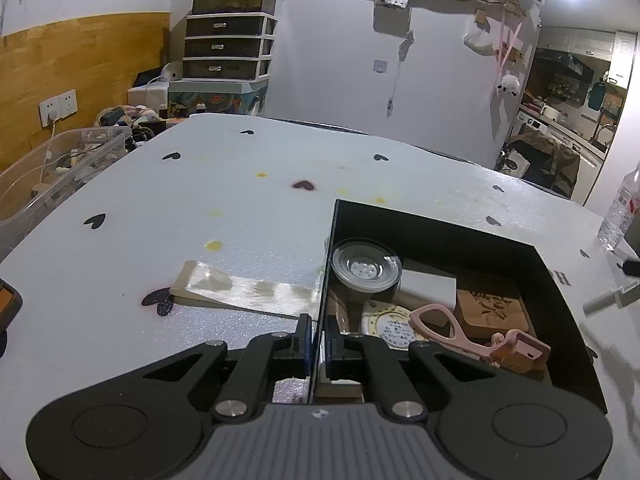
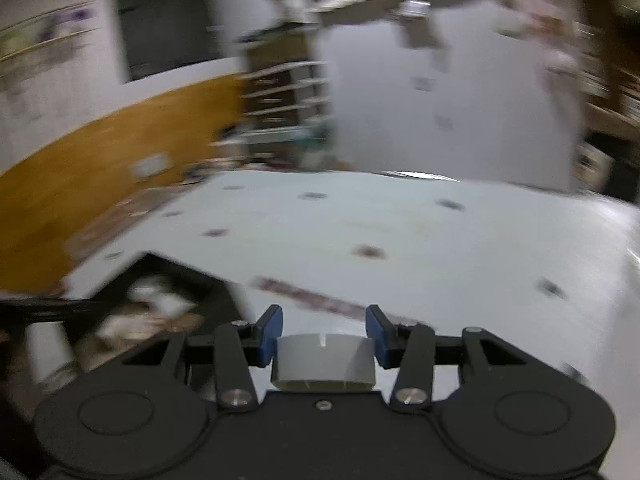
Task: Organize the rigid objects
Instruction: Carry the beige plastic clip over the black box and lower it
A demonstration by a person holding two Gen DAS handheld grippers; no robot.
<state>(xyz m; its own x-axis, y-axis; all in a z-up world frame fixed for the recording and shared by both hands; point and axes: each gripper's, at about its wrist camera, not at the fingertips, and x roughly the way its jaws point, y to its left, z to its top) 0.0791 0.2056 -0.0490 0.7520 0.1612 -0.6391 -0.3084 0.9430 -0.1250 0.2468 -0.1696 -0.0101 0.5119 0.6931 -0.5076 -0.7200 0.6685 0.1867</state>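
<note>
White table [image 1: 240, 208], clamped black box [image 1: 440, 224]

The left gripper [image 1: 317, 342] is built of matte black plastic, with two angled linkage arms fixed by round silver screws and a ribbed grey plate at the centre of its base. The right gripper [image 2: 325, 338] has the same black frame and silver screws, with blue pads [image 2: 269, 336] lining its fingers.
</note>
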